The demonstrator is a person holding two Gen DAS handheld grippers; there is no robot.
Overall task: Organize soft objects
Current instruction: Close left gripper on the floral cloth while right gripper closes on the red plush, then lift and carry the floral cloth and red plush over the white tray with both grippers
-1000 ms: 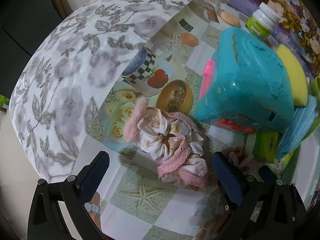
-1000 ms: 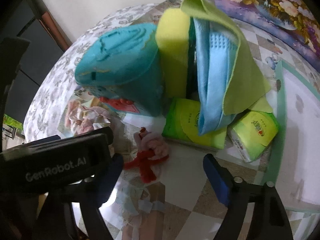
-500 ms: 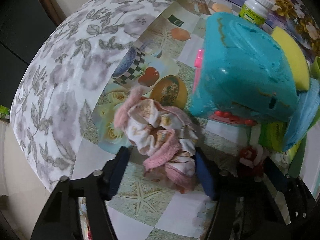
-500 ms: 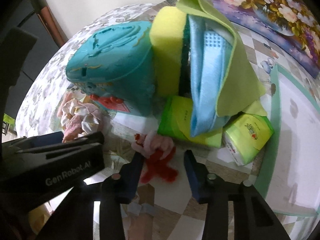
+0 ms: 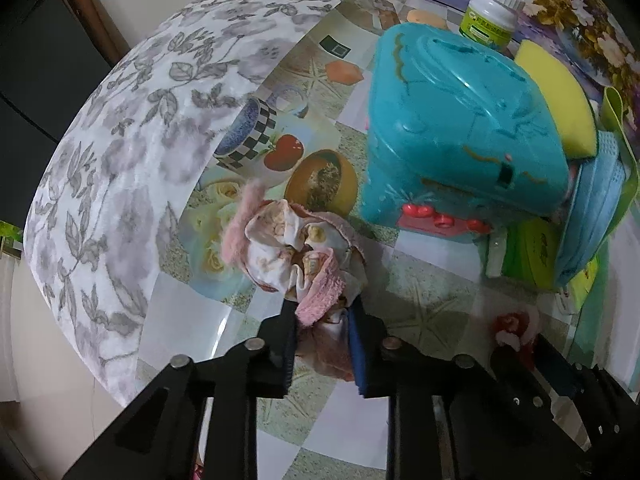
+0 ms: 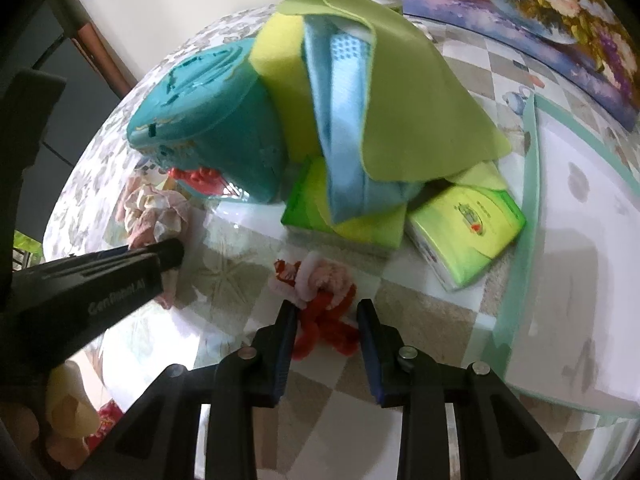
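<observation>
Pink-and-cream ruffled scrunchie [image 5: 296, 256], crumpled, fuzzy-edged

Pink-and-cream fabric scrunchie [image 5: 296, 256]: crumpled, fuzzy pink trim, printed cream cloth. Lies on glossy tabletop just in front of teal plastic box [image 5: 456, 136]; near end pinched between two blue pads. Red-and-pink fuzzy hair tie [image 6: 320, 300]: smaller, red loops with pale pink tuft, flat on tabletop between second pair of pads, contact on left pad, right unclear. Yellow sponge [image 6: 280, 80], blue cloth [image 6: 344, 120], green cloth [image 6: 412, 104]: stacked against box, draped over green tissue packs [image 6: 468, 232].
</observation>
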